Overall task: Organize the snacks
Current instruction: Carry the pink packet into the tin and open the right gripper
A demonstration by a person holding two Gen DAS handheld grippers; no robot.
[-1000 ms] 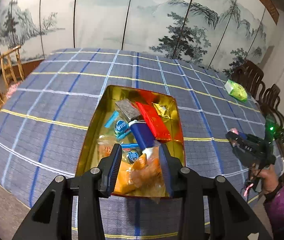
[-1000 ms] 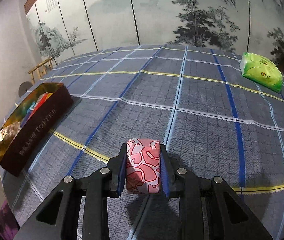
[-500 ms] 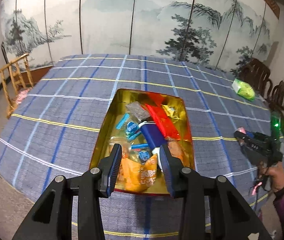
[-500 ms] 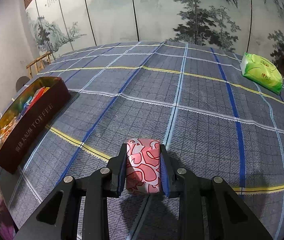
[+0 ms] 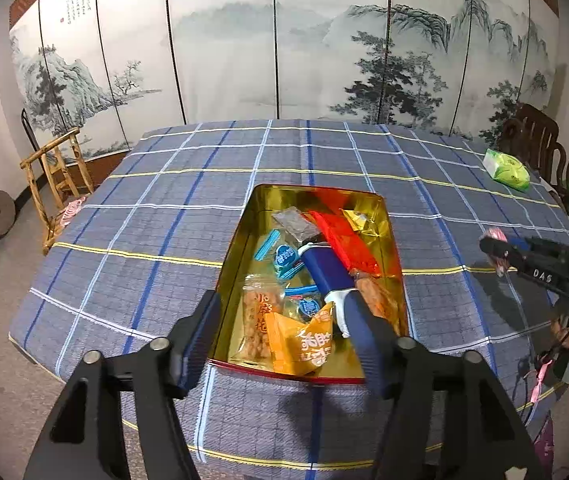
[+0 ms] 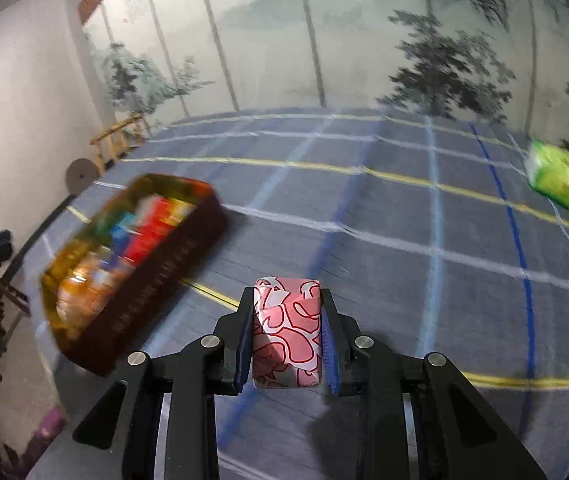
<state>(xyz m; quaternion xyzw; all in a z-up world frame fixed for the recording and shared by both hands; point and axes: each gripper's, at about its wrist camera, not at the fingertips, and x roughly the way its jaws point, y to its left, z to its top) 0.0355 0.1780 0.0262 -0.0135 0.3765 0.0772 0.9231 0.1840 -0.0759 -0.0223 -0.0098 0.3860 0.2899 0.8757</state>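
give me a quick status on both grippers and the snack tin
Left gripper just opened, empty. Right gripper shut on pink patterned packet. Gold-lined snack tin uncovered, path clear.

left gripper (image 5: 284, 332) fingers just opening, right gripper (image 6: 287, 332) clamped

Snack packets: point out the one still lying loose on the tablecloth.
The green packet near the far right edge of the table. The pink patterned one is clamped in the right gripper; the others lie inside the gold tin.
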